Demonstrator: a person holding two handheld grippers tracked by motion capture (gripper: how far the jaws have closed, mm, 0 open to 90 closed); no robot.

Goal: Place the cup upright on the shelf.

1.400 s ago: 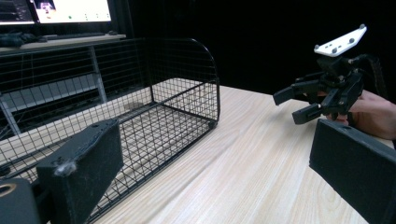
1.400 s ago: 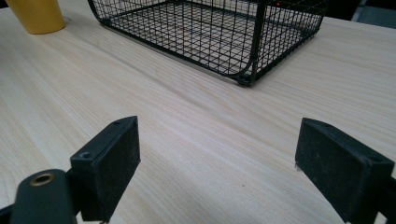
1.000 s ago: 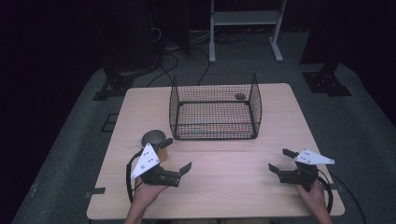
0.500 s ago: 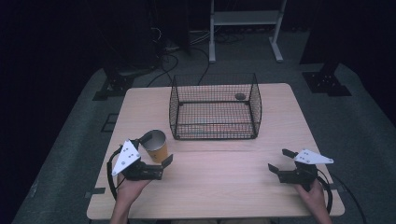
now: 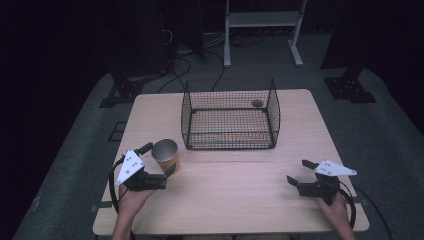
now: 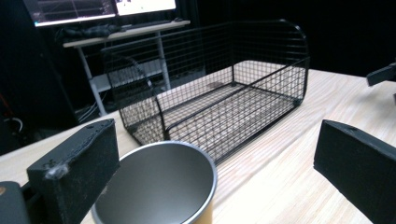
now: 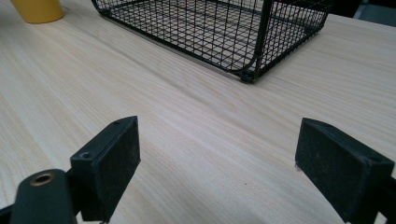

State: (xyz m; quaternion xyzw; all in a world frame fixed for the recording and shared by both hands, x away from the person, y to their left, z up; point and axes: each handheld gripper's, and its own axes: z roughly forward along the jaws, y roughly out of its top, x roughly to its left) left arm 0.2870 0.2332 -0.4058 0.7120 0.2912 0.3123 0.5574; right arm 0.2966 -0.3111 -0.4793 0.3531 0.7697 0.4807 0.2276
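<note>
A yellow cup (image 5: 165,155) with a grey metal inside stands upright on the table's left front part. My left gripper (image 5: 156,165) is open around its near side. In the left gripper view the cup (image 6: 159,186) sits between the jaws, close to the left one, with a wide gap to the right one. The left gripper (image 6: 219,158) is not closed on it. My right gripper (image 5: 299,172) rests open near the front right of the table, and the right gripper (image 7: 233,154) has only bare wood between its fingers.
A black wire basket (image 5: 230,134) stands at the table's (image 5: 240,200) middle back, with a small dark round thing (image 5: 257,103) in its far right corner. Beyond the table are a white stand (image 5: 260,20) and cables on the floor.
My left gripper has moved left and turned, so that its jaws now stand on either side of the cup. The cup, the basket and the right gripper have stayed where they were.
</note>
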